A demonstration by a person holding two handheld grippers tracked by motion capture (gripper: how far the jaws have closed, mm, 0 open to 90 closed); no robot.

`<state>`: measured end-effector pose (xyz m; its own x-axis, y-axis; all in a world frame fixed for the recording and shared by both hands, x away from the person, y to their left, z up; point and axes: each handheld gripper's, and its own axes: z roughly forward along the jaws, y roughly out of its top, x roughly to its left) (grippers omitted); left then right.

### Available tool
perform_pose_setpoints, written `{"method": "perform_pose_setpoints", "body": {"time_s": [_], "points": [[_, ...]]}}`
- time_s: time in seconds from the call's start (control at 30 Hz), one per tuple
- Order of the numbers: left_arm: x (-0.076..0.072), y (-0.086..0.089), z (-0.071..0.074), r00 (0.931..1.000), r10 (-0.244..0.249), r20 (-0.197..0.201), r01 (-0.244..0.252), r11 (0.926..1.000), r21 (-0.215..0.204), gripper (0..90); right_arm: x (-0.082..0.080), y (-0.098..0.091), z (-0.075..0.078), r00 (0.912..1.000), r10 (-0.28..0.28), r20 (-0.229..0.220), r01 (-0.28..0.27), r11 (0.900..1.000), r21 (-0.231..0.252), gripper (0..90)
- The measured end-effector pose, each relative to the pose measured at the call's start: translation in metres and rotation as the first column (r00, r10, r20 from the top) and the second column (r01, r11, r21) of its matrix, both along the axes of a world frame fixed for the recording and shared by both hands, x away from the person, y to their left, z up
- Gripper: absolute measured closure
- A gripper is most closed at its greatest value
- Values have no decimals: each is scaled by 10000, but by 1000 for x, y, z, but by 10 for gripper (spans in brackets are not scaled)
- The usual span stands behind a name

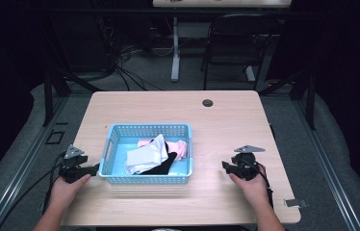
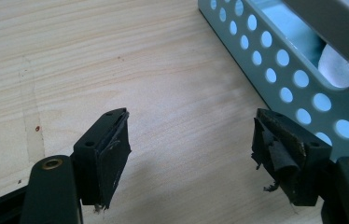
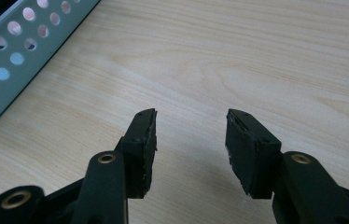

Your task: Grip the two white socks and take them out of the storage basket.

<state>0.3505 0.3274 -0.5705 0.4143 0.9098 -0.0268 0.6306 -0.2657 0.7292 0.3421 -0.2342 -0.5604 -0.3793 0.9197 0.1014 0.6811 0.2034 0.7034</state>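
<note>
A light blue perforated basket (image 1: pixel 145 179) stands on the wooden table (image 1: pixel 226 125), left of centre near the front. Inside lie a white cloth (image 1: pixel 144 156), a black piece (image 1: pixel 166 163) and a pink piece (image 1: pixel 179 147). My left gripper (image 1: pixel 87 169) rests open just left of the basket; in the left gripper view its jaws (image 2: pixel 191 154) stand wide apart with the basket's wall (image 2: pixel 280 74) close at the right. My right gripper (image 1: pixel 226 166) is open over bare table to the basket's right; the right gripper view shows nothing between its jaws (image 3: pixel 190 140) and the basket's wall (image 3: pixel 18 60) at upper left.
A dark round grommet (image 1: pixel 207 102) sits in the table near the far edge. Beyond the table stand a black chair (image 1: pixel 238 43) and a white desk leg (image 1: pixel 175 48), with cables on the floor. Black frame bars flank both sides.
</note>
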Motion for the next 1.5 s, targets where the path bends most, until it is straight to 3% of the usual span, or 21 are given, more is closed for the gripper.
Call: {"method": "perform_pose_setpoints", "body": {"time_s": [0.83, 1.17, 1.33, 1.5], "points": [[-1, 2, -1, 10000, 85, -51, -85, 10000, 5, 273, -1, 12, 4, 9996, 271, 3, -271, 9996, 78, 529], [0, 2, -1, 10000, 69, 7, -68, 9999, -93, 273, -1, 26, 31, 9986, 338, 405, -345, 9992, 184, 523], [1, 1, 0, 10000, 99, -14, -99, 9999, -128, 273, 1, 29, 38, 9989, 291, 358, -286, 9995, -135, 520], [1, 1, -1, 10000, 69, -31, -69, 9999, -114, 273, 9, 35, 55, 9985, 501, 240, -500, 9987, -52, 526]]}}
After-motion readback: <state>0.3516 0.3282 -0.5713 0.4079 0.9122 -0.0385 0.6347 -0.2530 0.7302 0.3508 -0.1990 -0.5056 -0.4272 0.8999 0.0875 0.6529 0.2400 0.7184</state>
